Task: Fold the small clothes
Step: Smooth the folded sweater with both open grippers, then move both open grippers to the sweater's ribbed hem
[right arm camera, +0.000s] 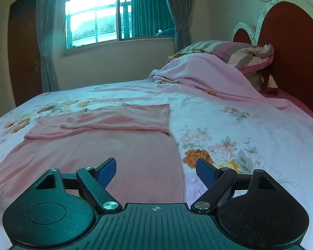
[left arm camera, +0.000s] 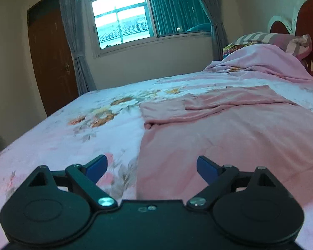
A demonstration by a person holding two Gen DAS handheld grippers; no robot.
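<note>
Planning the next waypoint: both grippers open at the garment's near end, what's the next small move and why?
Probably lower both and pinch the near corners: left gripper straddles the pink garment's left edge, right gripper its right edge; the far end is already folded.

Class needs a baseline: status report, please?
Left gripper, right gripper open, empty. Pink garment flat on bedsheet, far end folded. Nothing in the way.

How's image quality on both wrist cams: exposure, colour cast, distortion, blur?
Left wrist view: the bright window is blown out with a cyan cast; fisheye bends the brown wooden door; the pink garment goes soft near the open left gripper. Right wrist view: same clipped window with haze spilling onto the grey curtain; dark corner vignetting; the open right gripper is sharp.
</note>
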